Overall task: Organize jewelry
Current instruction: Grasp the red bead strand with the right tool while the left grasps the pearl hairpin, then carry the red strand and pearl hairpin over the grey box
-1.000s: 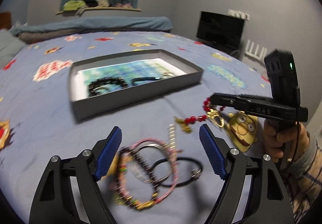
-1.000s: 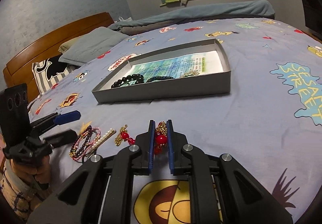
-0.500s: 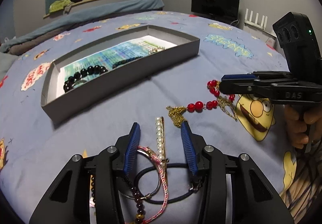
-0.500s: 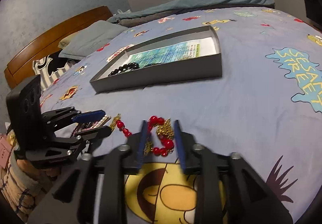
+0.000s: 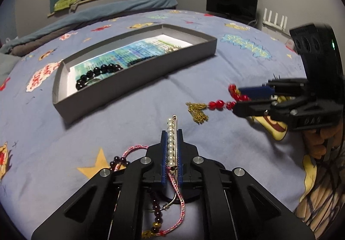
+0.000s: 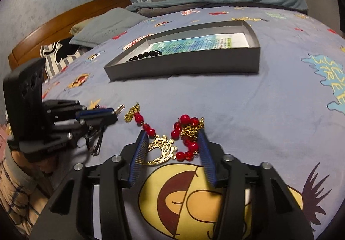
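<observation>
Left gripper [image 5: 171,149] has clenched on the pearl hair clip [image 5: 171,141], right fingers [image 6: 135,154] released around the red bead necklace [image 6: 185,132]; next, likely lift to the tray [image 5: 138,76].

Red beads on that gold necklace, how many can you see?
About 10, counted in the right wrist view: three red beads run from the tassel to the gold pendant; about seven curl beside the right claw. More may hide under the gold chain.
</observation>
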### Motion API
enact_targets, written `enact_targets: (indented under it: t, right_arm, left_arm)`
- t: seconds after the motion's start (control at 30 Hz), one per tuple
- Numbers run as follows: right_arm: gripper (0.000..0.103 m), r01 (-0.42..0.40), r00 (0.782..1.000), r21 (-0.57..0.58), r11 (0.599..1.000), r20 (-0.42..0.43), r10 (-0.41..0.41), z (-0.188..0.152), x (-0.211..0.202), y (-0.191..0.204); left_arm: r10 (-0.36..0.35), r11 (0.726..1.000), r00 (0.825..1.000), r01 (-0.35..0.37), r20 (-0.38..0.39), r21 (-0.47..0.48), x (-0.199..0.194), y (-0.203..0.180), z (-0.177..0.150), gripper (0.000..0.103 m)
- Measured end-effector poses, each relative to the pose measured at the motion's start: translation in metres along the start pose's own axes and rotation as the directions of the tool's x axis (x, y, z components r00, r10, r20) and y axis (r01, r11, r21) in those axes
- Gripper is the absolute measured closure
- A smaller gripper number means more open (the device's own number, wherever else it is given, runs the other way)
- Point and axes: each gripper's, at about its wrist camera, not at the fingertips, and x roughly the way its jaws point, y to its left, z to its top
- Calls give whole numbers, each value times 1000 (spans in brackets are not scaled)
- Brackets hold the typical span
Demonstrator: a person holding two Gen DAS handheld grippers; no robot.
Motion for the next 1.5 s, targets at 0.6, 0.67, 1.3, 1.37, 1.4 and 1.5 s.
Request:
enact_targets:
  t: [0.6, 0.67, 1.3, 1.37, 1.4, 1.5]
  right_arm:
    - [93, -68, 979, 49, 996, 195, 57, 31, -33, -6]
    - [93, -80, 974, 55, 995, 215, 66, 35, -36, -6]
    - [93, -116, 915, 92, 989, 397, 71, 92, -53, -13]
    - [93, -114, 912, 88, 990, 404, 69, 100, -51, -14]
    - [93, -108, 911, 84, 991, 407, 64, 105, -50, -14]
    - [93, -95, 912, 79, 992, 407, 55, 114, -44, -15]
  left_arm:
    - [-97, 977, 972, 135, 215, -166, -28, 35, 31, 95]
    - [-97, 973, 967, 143, 237, -181, -31, 40, 33, 95]
    - [14, 970, 959, 55, 284, -235, -22, 86, 65, 95]
    - [22, 970, 958, 49, 285, -239, -21, 91, 68, 95]
    - [33, 970, 959, 38, 283, -239, -19, 94, 70, 95]
    - [53, 971, 959, 16, 279, -240, -14, 100, 76, 95]
